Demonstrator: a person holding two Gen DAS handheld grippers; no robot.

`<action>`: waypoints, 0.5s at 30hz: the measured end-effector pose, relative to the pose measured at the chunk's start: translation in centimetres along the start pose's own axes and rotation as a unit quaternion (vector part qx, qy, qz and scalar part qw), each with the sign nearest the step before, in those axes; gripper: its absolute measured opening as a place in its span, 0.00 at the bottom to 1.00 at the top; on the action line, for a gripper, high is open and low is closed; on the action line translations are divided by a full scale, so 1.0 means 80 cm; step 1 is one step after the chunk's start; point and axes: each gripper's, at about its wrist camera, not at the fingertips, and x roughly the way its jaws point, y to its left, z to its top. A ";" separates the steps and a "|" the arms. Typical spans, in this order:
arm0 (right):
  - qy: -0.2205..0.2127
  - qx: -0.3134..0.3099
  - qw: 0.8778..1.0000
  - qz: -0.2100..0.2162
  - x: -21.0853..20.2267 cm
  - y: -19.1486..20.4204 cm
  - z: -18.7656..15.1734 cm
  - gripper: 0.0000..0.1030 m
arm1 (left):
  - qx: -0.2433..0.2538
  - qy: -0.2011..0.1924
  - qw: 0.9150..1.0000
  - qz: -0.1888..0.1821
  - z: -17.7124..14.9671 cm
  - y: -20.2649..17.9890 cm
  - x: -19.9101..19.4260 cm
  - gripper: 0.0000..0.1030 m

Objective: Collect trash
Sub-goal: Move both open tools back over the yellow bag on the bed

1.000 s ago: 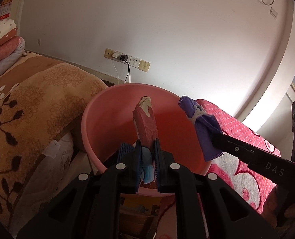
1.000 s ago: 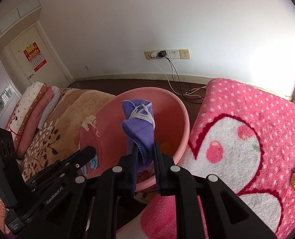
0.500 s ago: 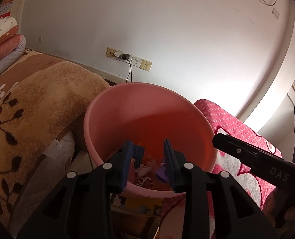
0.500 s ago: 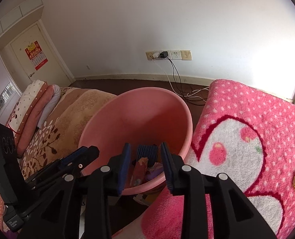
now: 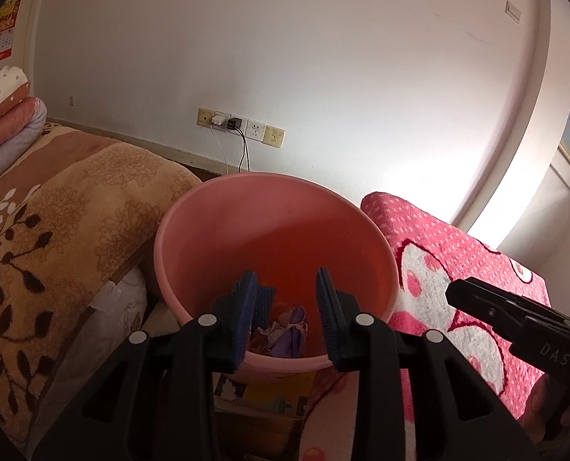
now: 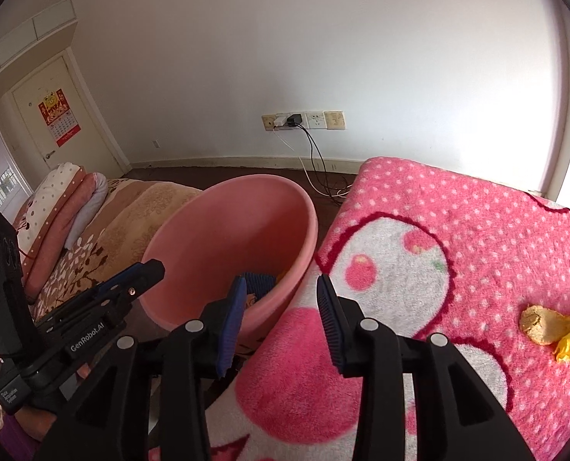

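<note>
Purple rag (image 5: 294,330) in bin (image 5: 192,223), under L hand-held gripper (image 5: 285,299).

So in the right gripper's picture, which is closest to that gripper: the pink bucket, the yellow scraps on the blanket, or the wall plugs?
From the right gripper:
1. Pink bucket, just ahead, slightly left, between the two beds.
2. Yellow scraps, off to the right on the pink blanket.
3. Wall plugs, far back on the white wall.
</note>
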 end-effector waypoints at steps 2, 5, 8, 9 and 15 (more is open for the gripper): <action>-0.002 0.003 1.000 -0.006 -0.009 -0.008 -0.005 0.37 | 0.004 -0.002 1.000 -0.001 0.000 -0.006 -0.003 0.31; -0.005 0.011 1.000 -0.016 -0.023 -0.021 -0.014 0.38 | 0.010 -0.005 1.000 -0.002 -0.001 -0.013 -0.006 0.31; -0.005 0.024 0.999 -0.023 -0.037 -0.036 -0.024 0.38 | 0.016 -0.005 1.000 -0.002 -0.001 -0.021 -0.009 0.31; -0.005 0.028 0.999 -0.027 -0.041 -0.042 -0.027 0.38 | 0.018 -0.004 1.000 -0.005 -0.001 -0.023 -0.009 0.31; -0.006 0.063 0.996 -0.069 -0.080 -0.091 -0.060 0.43 | 0.037 -0.004 0.999 -0.037 -0.006 -0.047 -0.016 0.31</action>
